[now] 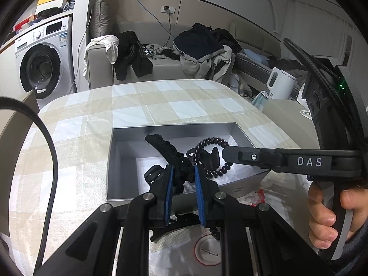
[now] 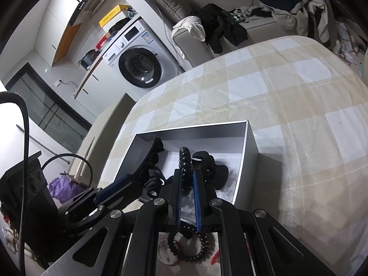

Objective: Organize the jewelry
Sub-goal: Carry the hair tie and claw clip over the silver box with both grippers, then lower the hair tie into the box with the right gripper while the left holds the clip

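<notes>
While the black coiled hair tie [image 2: 185,168] hangs pinched in the right gripper [image 2: 187,184], its jaws nearly together, it sits over the open grey box [image 1: 128,133]; a black scalloped hair clip [image 1: 169,153] is clamped in the left gripper [image 1: 184,179], jaws narrow. Inside the box lies a black claw clip [image 2: 212,168]; the box rests on the checked surface [image 1: 142,105].

We see both views in cool, even indoor light, sharp at the centre. Fisheye curvature bends the washing machine [image 1: 43,66] and tablecloth [image 1: 138,105]; black vignette rings the corners, and soft shadows fill the grey box [image 1: 128,138].
</notes>
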Demonstrator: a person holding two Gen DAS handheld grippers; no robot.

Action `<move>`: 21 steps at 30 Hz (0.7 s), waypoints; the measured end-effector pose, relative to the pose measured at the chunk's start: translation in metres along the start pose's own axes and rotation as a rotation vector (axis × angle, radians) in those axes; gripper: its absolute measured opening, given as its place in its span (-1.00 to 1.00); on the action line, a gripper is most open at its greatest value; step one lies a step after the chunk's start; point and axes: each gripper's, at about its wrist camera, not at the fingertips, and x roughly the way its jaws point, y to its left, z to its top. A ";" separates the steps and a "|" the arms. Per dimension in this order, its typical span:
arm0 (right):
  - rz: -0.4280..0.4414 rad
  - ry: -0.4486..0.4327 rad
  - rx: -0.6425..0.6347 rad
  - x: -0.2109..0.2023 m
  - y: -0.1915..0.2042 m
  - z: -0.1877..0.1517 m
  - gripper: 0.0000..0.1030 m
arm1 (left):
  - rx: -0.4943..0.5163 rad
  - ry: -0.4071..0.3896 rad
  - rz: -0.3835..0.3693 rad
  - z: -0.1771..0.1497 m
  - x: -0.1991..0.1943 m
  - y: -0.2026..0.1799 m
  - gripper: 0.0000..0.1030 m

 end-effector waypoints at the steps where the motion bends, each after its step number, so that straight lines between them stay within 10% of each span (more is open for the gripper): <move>1: -0.001 0.000 -0.001 0.000 0.000 0.000 -0.84 | -0.002 0.000 0.001 0.000 0.000 0.000 -0.75; 21: -0.012 0.011 -0.024 0.005 0.005 0.000 -0.80 | 0.002 0.011 0.005 -0.002 0.003 -0.001 -0.75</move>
